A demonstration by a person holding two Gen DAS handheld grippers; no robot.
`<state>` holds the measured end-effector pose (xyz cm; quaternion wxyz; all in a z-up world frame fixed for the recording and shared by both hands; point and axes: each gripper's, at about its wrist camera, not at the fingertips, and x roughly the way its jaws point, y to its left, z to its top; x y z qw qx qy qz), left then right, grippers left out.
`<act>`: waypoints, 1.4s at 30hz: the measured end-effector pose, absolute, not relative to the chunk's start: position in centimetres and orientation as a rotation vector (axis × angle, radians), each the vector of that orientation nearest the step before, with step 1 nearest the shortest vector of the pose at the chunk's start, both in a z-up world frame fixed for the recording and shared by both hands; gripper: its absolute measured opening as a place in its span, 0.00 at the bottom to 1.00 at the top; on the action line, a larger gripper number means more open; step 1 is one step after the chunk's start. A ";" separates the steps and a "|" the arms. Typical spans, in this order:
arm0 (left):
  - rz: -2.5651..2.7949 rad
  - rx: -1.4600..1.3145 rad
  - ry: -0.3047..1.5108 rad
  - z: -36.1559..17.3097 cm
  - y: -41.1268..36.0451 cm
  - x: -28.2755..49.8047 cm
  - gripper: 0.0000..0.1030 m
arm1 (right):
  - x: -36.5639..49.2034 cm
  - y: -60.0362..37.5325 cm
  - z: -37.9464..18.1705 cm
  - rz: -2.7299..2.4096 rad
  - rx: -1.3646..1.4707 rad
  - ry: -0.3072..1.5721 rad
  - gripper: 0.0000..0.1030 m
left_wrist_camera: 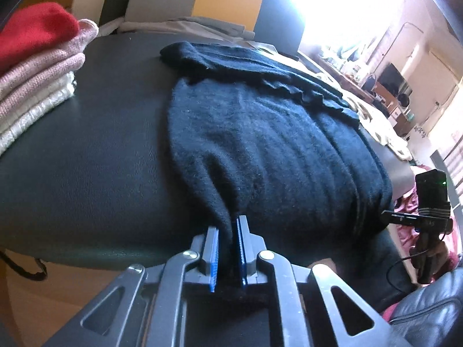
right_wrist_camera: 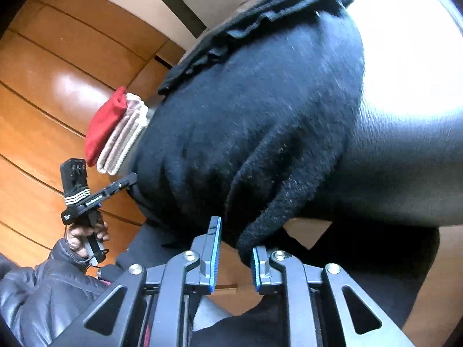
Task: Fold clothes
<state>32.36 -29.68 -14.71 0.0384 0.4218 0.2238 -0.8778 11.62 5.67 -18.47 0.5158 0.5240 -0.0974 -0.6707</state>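
Observation:
A black knit sweater (left_wrist_camera: 260, 133) lies partly folded on a black leather table top (left_wrist_camera: 86, 150), one sleeve bunched along its far side. My left gripper (left_wrist_camera: 227, 225) is shut on the sweater's near edge, with fabric pinched between the blue pads. In the right wrist view the sweater (right_wrist_camera: 246, 115) fills the middle. My right gripper (right_wrist_camera: 235, 235) stands open at the table's edge. A hanging sweater corner (right_wrist_camera: 260, 225) droops against its right finger (right_wrist_camera: 259, 263). A hand (right_wrist_camera: 84, 234) holds the left gripper's handle at the sweater's far edge.
A stack of folded clothes (left_wrist_camera: 37, 66), red over pink and white, sits on the table's left end, also visible as the stack (right_wrist_camera: 115, 133). Wooden floor (right_wrist_camera: 43, 86) lies beyond the table. A dark jacket sleeve (right_wrist_camera: 43, 289) is close by. Grey and orange cushions (left_wrist_camera: 202, 3) stand behind the table.

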 end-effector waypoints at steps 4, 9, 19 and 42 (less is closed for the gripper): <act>-2.785 1.213 0.871 -13.2 -30.6 31.8 0.08 | 11.0 5.8 -16.6 -1.615 1.191 -0.273 0.20; -2.944 1.043 1.083 -9.9 -32.2 30.9 0.08 | 9.0 6.3 -14.8 -1.610 1.131 -0.401 0.19; -3.064 0.758 1.272 -4.7 -37.7 23.1 0.08 | 2.1 2.8 -9.1 -1.640 0.973 -0.511 0.19; -2.689 1.168 1.185 -14.1 -42.2 13.3 0.09 | -8.3 0.3 -14.0 -1.713 1.136 -0.648 0.65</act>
